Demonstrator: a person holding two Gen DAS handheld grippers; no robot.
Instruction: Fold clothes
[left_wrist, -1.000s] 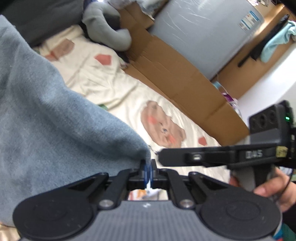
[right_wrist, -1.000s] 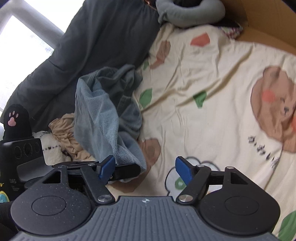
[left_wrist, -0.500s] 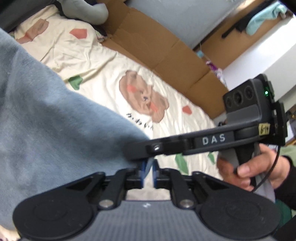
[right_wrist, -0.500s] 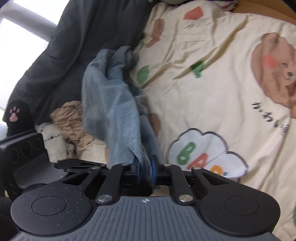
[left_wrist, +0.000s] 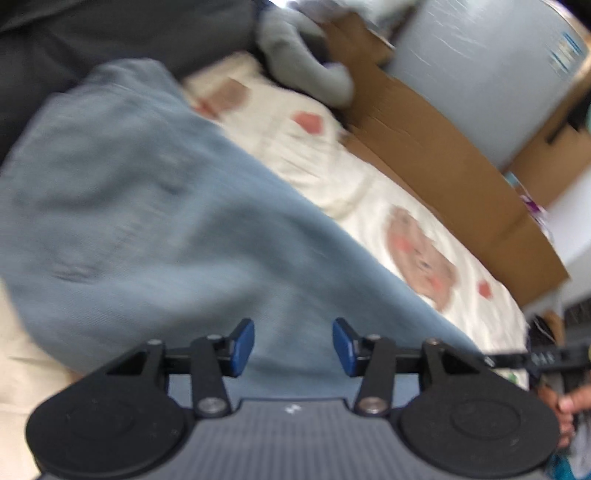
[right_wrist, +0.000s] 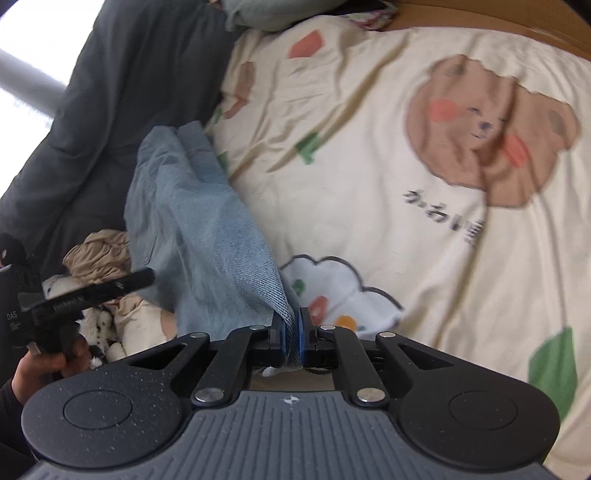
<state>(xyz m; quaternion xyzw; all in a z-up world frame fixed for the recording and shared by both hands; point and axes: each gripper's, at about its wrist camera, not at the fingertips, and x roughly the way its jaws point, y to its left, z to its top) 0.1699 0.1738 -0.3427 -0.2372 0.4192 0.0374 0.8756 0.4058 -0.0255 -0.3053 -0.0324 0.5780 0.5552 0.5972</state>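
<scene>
Pinching a corner of the blue garment (right_wrist: 207, 236), my right gripper (right_wrist: 290, 332) lifts it above the bear-print bedsheet (right_wrist: 406, 240); my left gripper (left_wrist: 293, 345) hangs spread, cloth just beyond its fingertips

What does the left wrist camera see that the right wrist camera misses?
Only the left wrist view shows the left gripper with its jaws apart, a long cardboard sheet and a grey appliance. Only the right wrist view shows the right gripper pinching the cloth's edge, a beige crumpled garment and a printed cloud. Both show the blue denim garment and the bear-print bedsheet.
</scene>
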